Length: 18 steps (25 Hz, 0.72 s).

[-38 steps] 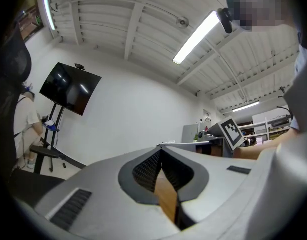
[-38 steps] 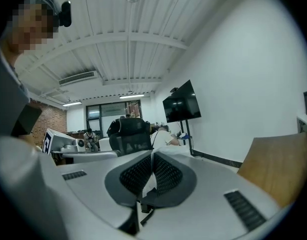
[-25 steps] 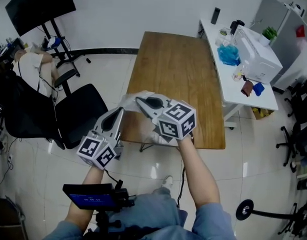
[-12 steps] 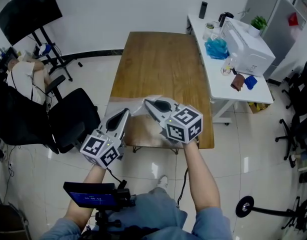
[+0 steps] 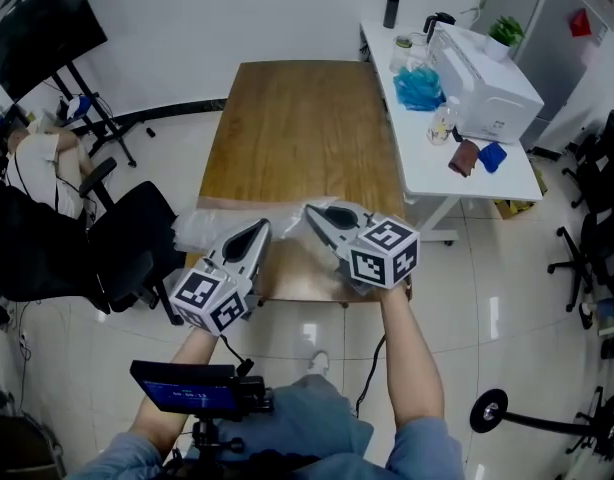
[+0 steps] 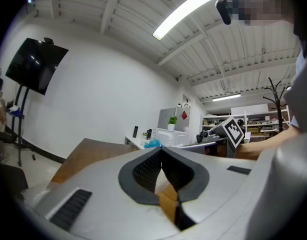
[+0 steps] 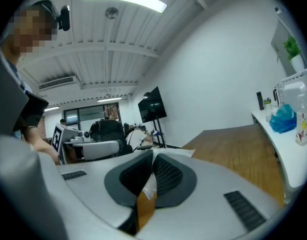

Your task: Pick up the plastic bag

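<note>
- Closest to me, a small dark screen (image 5: 182,396) on a mount sits low between the person's two forearms.
- My left gripper (image 5: 264,227) points away from me. Its jaws are clenched, and in the left gripper view the pads meet with a pale sliver of film pinched between them.
- My right gripper (image 5: 313,212) sits just to the right of it and a little farther out, its marker cube facing up. Its jaws are also clamped tight, and the right gripper view shows a white crumple of film caught between the pads.
- The plastic bag (image 5: 202,228) is grasped by both grippers and spans the gap between their tips, over the near edge of the wooden table (image 5: 297,118). Its loose end bulges out to the left, past the left gripper. I cannot tell whether any of it touches the tabletop.
- Beyond the bag, the wooden table runs away from me with a bare top.
- Left of the table's near end stands a black office chair (image 5: 137,233). Farther left, a person in a white top (image 5: 37,153) is seated.
- Right of the wooden table is a white table (image 5: 437,168). It carries a boxy white machine (image 5: 487,68), a blue crumpled thing (image 5: 419,88), a dark bottle (image 5: 391,10) and a small green plant (image 5: 505,30).
- Far off on the left, a black monitor (image 5: 42,23) stands on a stand against the white wall.
</note>
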Each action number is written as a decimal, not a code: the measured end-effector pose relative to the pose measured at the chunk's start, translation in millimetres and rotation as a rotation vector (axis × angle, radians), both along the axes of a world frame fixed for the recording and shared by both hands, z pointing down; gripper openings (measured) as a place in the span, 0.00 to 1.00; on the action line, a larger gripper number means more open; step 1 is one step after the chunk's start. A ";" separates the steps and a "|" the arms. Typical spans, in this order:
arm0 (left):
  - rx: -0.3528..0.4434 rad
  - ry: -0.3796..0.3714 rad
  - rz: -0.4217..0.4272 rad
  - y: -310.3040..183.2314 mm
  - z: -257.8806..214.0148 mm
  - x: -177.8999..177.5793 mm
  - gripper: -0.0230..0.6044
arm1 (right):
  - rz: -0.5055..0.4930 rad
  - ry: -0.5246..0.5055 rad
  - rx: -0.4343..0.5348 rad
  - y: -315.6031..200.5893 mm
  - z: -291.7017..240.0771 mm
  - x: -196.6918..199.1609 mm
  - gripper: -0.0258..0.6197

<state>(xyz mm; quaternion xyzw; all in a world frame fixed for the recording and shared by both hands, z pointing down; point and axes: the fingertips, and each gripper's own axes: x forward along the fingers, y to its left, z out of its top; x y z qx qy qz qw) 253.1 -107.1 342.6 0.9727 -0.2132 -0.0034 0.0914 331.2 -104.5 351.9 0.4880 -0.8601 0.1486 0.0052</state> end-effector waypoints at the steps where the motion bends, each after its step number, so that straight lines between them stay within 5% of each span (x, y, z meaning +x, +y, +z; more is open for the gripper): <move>1: -0.001 0.000 0.001 0.7 1.1 3.7 0.06 | 0.003 -0.001 -0.003 2.4 1.8 5.1 0.04; 18: -0.031 -0.031 0.070 19.7 25.6 87.9 0.06 | 0.046 0.030 -0.159 36.0 62.7 102.2 0.04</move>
